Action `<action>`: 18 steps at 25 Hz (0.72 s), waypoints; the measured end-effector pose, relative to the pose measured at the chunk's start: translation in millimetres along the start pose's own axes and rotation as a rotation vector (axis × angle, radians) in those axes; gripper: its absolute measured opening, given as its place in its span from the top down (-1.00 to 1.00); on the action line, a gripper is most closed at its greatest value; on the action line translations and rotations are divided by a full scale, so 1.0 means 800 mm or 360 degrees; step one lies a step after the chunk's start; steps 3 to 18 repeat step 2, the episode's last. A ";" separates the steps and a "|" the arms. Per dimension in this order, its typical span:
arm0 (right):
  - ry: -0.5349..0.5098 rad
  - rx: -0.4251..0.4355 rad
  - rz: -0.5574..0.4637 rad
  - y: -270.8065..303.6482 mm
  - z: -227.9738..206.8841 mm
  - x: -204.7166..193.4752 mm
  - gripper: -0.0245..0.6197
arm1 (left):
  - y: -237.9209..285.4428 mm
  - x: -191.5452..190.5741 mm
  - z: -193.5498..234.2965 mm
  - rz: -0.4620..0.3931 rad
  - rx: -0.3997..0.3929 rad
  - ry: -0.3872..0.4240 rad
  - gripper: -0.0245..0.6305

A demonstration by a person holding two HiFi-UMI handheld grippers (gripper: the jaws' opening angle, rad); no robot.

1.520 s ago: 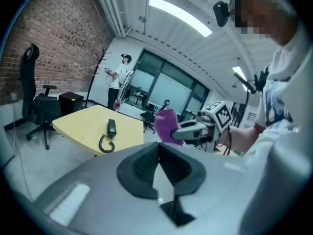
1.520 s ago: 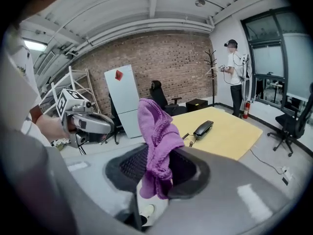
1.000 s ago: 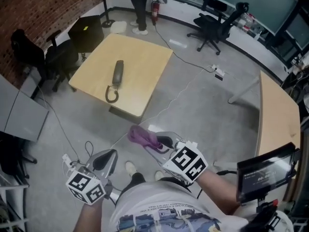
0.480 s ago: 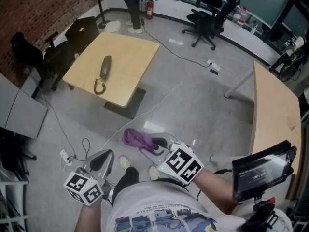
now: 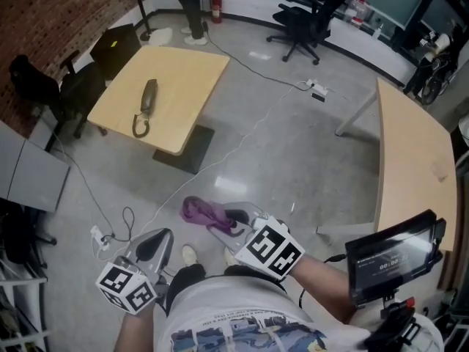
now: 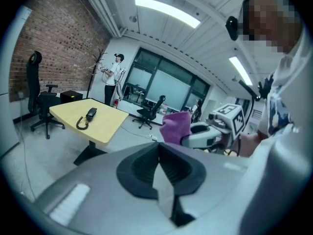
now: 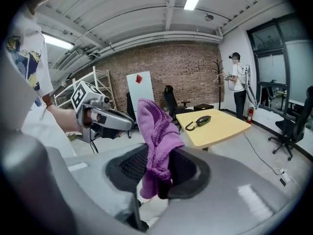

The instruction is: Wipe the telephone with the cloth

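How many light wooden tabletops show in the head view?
2: the square table holding the telephone at upper left, and a long table along the right. Others may be hidden.

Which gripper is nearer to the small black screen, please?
Right. The right gripper, holding the cloth, is left of the screen; the left gripper is farther left, beyond the right one.

Purple cloth (image 5: 198,210) in right claw (image 5: 221,221)
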State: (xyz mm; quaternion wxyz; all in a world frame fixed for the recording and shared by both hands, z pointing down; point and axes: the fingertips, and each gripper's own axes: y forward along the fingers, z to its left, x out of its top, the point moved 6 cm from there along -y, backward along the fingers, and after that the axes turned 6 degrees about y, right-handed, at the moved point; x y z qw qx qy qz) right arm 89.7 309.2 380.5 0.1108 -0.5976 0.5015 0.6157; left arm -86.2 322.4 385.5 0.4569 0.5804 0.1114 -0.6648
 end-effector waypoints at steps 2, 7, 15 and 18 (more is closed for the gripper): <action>-0.0003 -0.0007 0.0003 -0.002 0.000 -0.002 0.58 | 0.001 -0.003 -0.005 0.0011 -0.0016 -0.0002 0.92; -0.0003 -0.0007 0.0003 -0.002 0.000 -0.002 0.58 | 0.001 -0.003 -0.005 0.0011 -0.0016 -0.0002 0.92; -0.0003 -0.0007 0.0003 -0.002 0.000 -0.002 0.58 | 0.001 -0.003 -0.005 0.0011 -0.0016 -0.0002 0.92; -0.0003 -0.0007 0.0003 -0.002 0.000 -0.002 0.58 | 0.001 -0.003 -0.005 0.0011 -0.0016 -0.0002 0.92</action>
